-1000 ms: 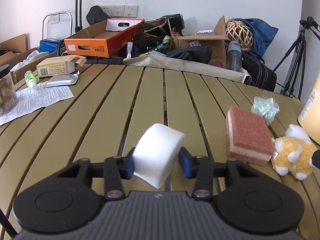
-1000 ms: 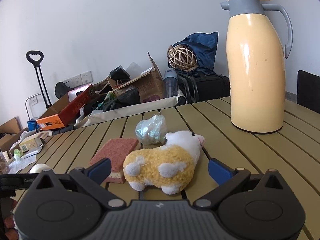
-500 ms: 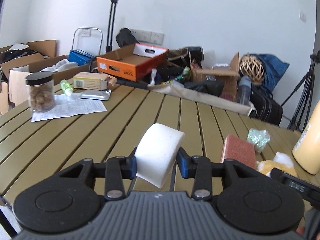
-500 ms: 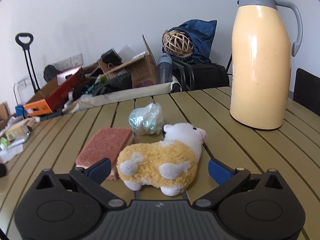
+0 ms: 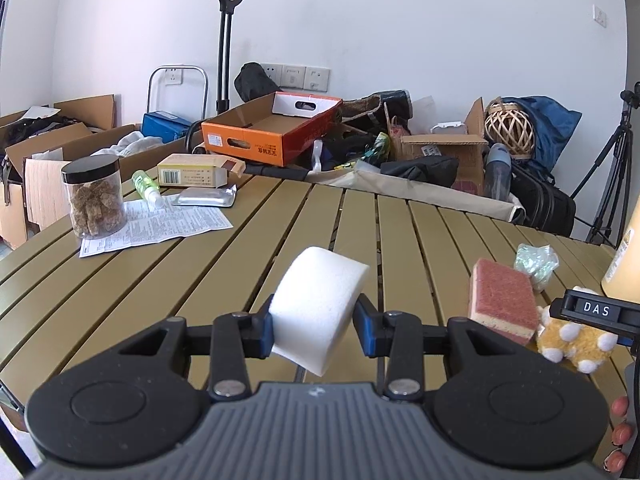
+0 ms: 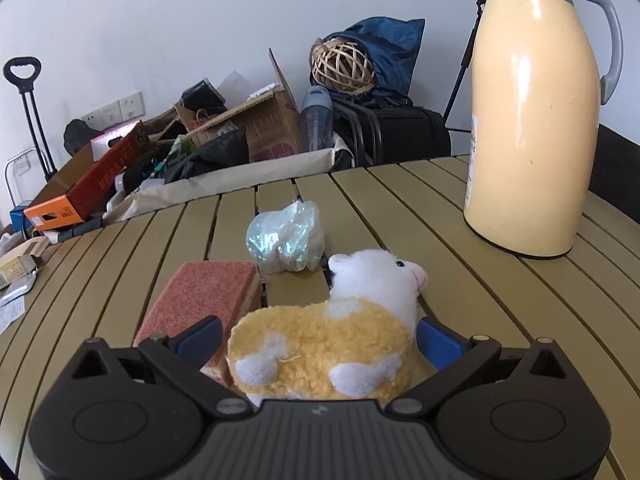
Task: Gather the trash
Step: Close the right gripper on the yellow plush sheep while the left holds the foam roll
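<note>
Olive slats of the table (image 5: pixel 168 280) lay under both claws. Left gripper (image 5: pixel 315 322) clamped a white foam block (image 5: pixel 318 308) between its blue pads, lifted clear of the slats. Right gripper (image 6: pixel 318 338) stood wide around a plush sheep (image 6: pixel 332 344), pads not pressing; a second earlier the sheep sat farther ahead of it. A red sponge (image 6: pixel 200 300) touched the sheep's left side, a crumpled plastic wrapper (image 6: pixel 286 238) just beyond. "DAS" showed on the right gripper's label (image 5: pixel 596 309). Far left, a printed leaflet (image 5: pixel 160 222) had come fully into view.
</note>
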A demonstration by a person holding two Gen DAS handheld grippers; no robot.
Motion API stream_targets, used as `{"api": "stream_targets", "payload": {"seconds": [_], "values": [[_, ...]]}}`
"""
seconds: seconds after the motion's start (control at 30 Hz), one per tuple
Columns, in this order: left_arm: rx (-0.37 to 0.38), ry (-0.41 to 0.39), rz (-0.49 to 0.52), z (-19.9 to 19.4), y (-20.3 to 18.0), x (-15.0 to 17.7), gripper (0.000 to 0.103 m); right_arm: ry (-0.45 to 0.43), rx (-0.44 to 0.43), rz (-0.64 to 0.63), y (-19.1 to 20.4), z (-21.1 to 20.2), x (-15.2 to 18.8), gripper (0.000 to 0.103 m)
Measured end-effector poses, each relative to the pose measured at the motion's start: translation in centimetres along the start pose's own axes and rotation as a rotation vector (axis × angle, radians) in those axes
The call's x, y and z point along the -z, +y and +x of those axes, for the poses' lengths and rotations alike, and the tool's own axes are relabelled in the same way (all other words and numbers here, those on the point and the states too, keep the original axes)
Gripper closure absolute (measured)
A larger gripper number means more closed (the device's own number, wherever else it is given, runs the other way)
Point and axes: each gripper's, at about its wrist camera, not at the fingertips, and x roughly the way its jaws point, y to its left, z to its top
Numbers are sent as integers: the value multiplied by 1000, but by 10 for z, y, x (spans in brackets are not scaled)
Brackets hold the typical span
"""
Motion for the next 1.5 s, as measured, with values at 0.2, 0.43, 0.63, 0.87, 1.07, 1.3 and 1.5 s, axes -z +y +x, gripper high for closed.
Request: {"api": "stream_targets", "payload": {"seconds": [0.2, 0.43, 0.63, 0.87, 1.07, 1.3, 1.5], "values": [[-11, 17, -6, 6, 2, 1, 64, 61, 24, 22, 2, 20, 2, 0], [-16, 13, -9, 6, 2, 1, 64, 91, 25, 27, 3, 32, 4, 0], [-16, 12, -9, 5, 2, 1, 64, 100, 62, -47, 12, 37, 7, 0], [-20, 8, -11, 4, 2, 1, 64, 106, 79, -80, 15, 38, 8, 0], [-20, 7, -12, 4, 2, 1, 64, 108, 63, -91, 14, 37, 8, 0], [-22, 1, -7, 3, 0, 1, 64, 72, 23, -82, 11, 28, 11, 7], [-19, -9, -9, 0, -1, -1, 64, 1, 18, -102, 8, 8, 14, 8]]}}
